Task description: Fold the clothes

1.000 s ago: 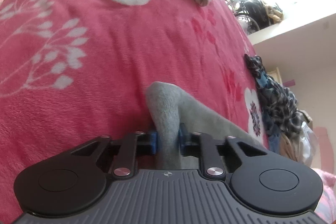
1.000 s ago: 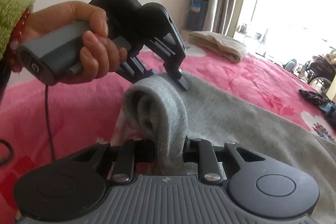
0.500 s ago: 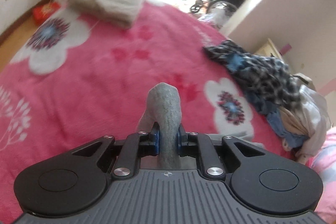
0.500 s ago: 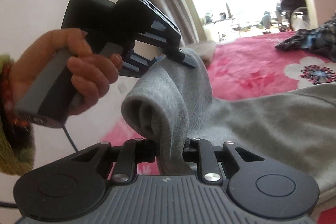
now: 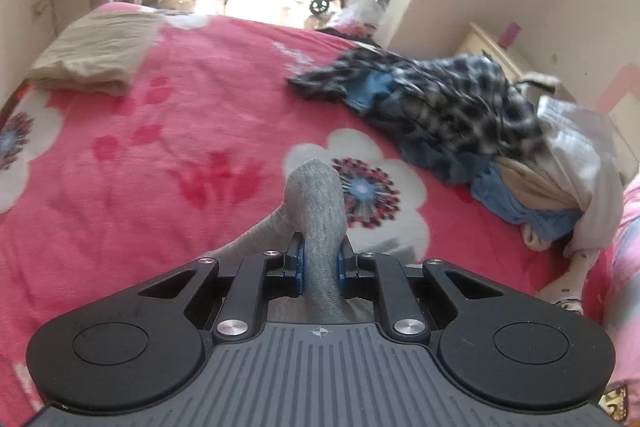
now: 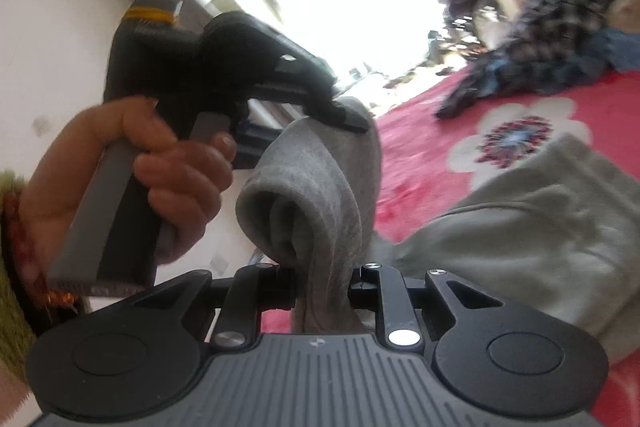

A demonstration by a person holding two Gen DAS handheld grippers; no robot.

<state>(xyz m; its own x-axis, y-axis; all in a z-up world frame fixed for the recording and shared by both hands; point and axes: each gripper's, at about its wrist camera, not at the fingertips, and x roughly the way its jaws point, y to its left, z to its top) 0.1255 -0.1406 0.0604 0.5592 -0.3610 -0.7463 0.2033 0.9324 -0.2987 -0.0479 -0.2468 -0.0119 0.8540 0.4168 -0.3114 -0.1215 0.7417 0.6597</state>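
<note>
The left gripper (image 5: 320,265) and right gripper (image 6: 322,287) each clamp a bunched edge of the grey garment (image 6: 532,223); we judge it lifted off the pink bed (image 5: 160,155) for folding.

The left gripper (image 5: 320,263) and the right gripper (image 6: 322,285) are each clamped tight on a bunch of grey cloth (image 6: 316,187), and the left handle is gripped by a hand (image 6: 160,183) raised just beside the right gripper.

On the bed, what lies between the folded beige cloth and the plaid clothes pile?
In the left wrist view, only bare pink floral blanket separates the folded beige cloth from the plaid clothes pile.
</note>
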